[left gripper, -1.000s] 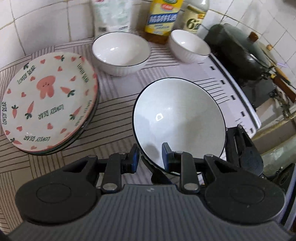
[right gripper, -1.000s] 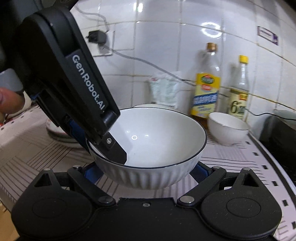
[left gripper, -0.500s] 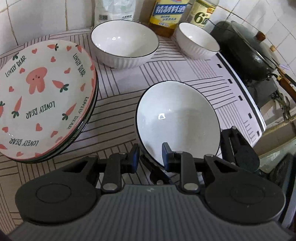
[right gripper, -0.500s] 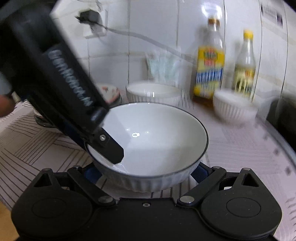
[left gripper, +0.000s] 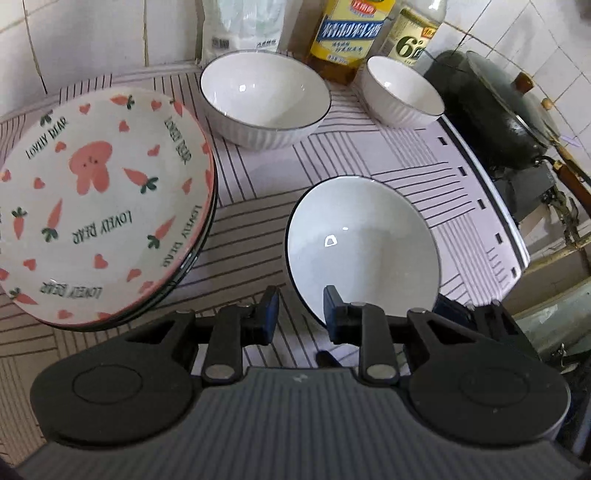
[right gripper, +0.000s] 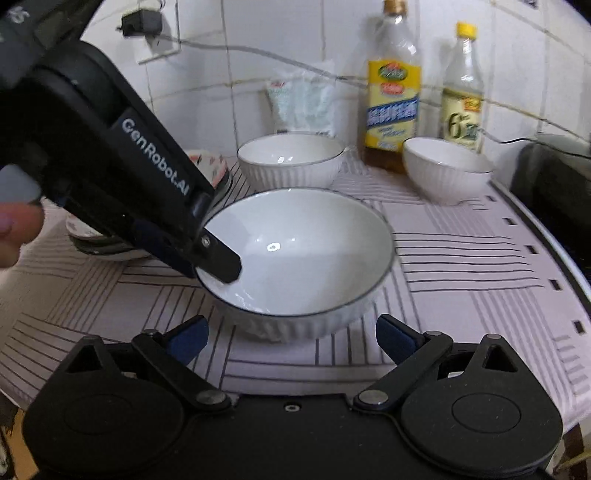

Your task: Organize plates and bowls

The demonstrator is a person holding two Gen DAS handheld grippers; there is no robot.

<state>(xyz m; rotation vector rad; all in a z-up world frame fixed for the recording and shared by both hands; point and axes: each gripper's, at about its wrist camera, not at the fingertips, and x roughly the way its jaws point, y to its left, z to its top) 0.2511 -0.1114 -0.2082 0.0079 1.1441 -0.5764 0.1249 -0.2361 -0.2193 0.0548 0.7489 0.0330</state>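
Held bowl: white, dark-rimmed, ribbed outside; gripped at its near-left rim and tilted slightly, low over the striped cloth; whether its base touched the cloth could not be told.
Left gripper: jaws narrow, pinched on that rim, one finger inside the bowl, the other outside.
Right gripper: jaws wide, nothing between them, just short of the bowl's near side.
Large bowl: same pattern, upright on the cloth at the back.
Small bowl: to its right, apart from it.
Plates: stack at left, pink bear and carrot print on top.
Bottles: yellow-labelled and pale-labelled, against the tiled wall behind the bowls.
Bag: white, left of the bottles.
Wok: dark, lidded, far right beyond the cloth.
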